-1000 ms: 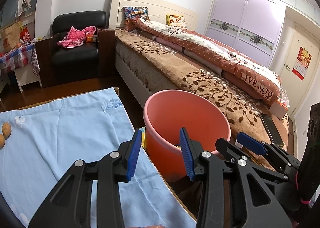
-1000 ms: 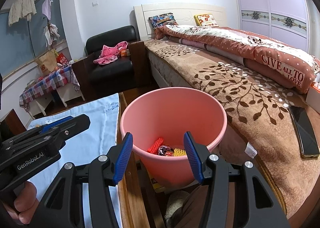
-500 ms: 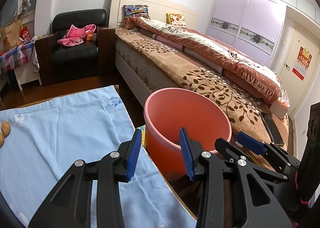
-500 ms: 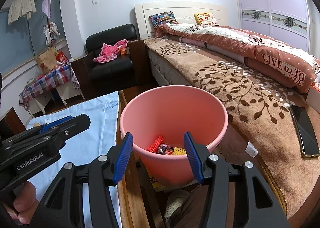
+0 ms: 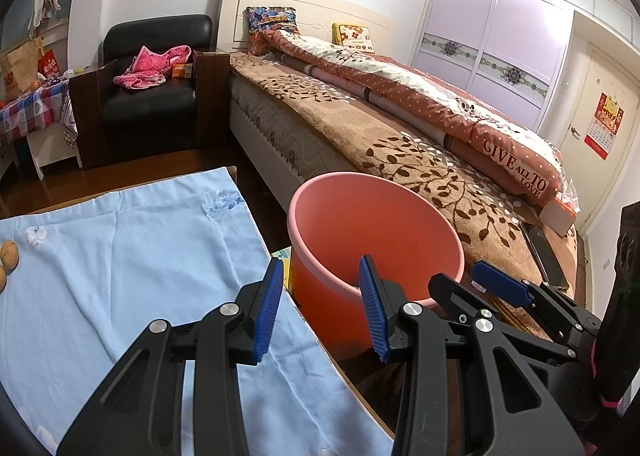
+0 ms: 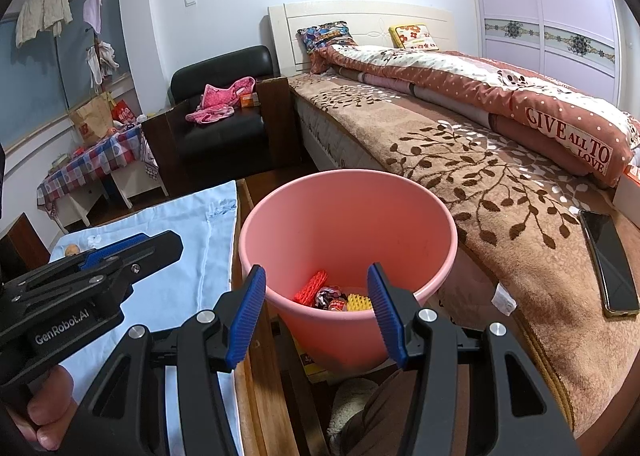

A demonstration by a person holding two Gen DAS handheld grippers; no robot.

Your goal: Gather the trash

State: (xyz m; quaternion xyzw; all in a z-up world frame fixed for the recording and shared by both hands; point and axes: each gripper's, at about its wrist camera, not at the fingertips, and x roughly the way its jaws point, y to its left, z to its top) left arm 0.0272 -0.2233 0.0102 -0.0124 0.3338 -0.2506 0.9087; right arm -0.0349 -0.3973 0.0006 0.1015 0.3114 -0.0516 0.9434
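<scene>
Hovering with jaws wide and empty, left gripper and right gripper flank round pink plastic bucket; next, locate remaining trash.

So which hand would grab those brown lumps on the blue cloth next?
Probably the left: its tool hangs open over the cloth near the lumps; the right tool faces the bin.

Phone on brown bed cover; pink clothes on black armchair.
</scene>
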